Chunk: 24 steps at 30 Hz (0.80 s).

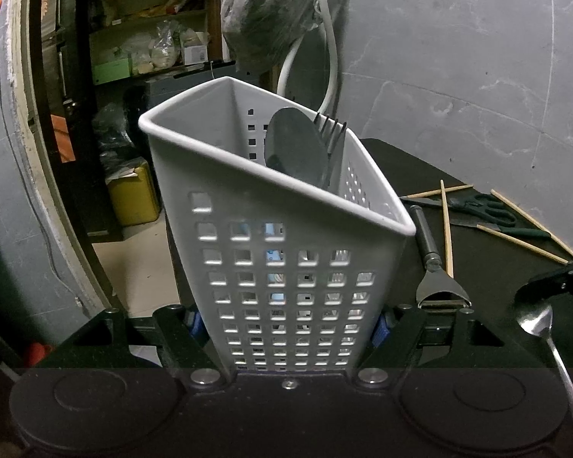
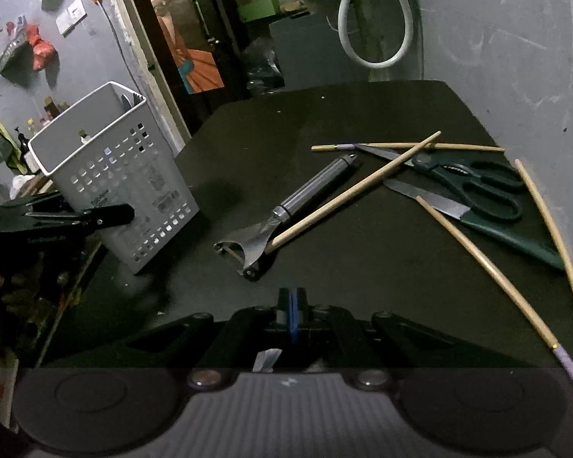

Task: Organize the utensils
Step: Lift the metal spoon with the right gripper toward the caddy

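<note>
Left gripper (image 1: 286, 328) clamping caddy (image 1: 279, 229); right gripper (image 2: 292, 305) clenched on spoon (image 1: 546, 328) (bowl outward). Next: lift over rim, drop in.

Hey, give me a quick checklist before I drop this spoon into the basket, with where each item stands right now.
1. Left gripper clamped on the basket: ok, pads press on both sides.
2. Right gripper shut on the spoon: ok, gripped near its bowl.
3. Basket standing flat on the table: cannot tell, it looks tilted.
4. Room in the basket: ok, the ladle and fork sit at the far side.
5. Way across: probably ok, the peeler lies low on the table.
</note>
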Tool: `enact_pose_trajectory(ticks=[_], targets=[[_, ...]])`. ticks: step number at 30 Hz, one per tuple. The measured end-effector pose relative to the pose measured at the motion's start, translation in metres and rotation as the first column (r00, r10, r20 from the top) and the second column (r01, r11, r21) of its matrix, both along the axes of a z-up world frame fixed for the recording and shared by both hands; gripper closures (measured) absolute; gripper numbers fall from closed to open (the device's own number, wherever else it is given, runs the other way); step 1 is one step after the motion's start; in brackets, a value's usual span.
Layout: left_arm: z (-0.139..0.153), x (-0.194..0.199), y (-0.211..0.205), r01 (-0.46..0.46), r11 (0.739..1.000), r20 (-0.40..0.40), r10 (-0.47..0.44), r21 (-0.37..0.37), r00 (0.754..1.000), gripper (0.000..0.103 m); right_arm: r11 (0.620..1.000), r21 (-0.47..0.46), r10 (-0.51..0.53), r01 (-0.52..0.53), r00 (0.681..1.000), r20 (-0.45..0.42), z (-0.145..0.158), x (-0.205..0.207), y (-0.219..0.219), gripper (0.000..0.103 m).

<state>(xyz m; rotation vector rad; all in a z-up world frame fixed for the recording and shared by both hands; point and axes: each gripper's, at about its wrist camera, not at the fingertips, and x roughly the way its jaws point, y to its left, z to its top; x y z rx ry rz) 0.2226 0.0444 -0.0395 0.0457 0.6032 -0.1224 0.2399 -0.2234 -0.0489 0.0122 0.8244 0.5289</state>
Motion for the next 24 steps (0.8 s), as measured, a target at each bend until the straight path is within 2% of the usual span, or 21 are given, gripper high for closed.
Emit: enact_pose_trajectory(ticks=[2, 3, 5, 9, 15, 24], targets=[[-0.001, 0.001, 0.0, 0.0, 1.0, 0.001, 0.0, -0.003, 1.0, 0.027, 0.995, -0.1, 0.012, -0.009, 0.999, 0.033, 0.007, -0.004, 0.01, 0.102], [-0.001, 0.001, 0.0, -0.001, 1.0, 0.002, 0.001, -0.003, 1.0, 0.027, 0.981, -0.194, 0.027, -0.015, 0.998, 0.057, 0.011, -0.008, 0.021, 0.102], [-0.001, 0.002, 0.0, -0.002, 1.0, 0.004, 0.002, -0.006, 1.0, 0.027, 0.952, -0.305, 0.056, -0.03, 0.996, 0.075, 0.014, -0.013, 0.037, 0.102], [-0.002, 0.003, 0.001, -0.001, 1.0, 0.005, 0.001, -0.009, 1.0, 0.027, 0.892, -0.448, 0.103, -0.062, 0.992, 0.067, 0.007, -0.023, 0.067, 0.103], [-0.002, 0.003, 0.001, 0.0, 1.0, 0.006, 0.0, -0.009, 1.0, 0.027, 0.869, -0.492, 0.1, -0.05, 0.992, 0.077, 0.006, -0.032, 0.083, 0.103], [-0.003, 0.002, 0.001, 0.001, 1.0, 0.006, -0.001, -0.011, 1.0, 0.027, 0.882, -0.47, 0.047, -0.018, 0.998, 0.048, 0.003, -0.033, 0.08, 0.101]])
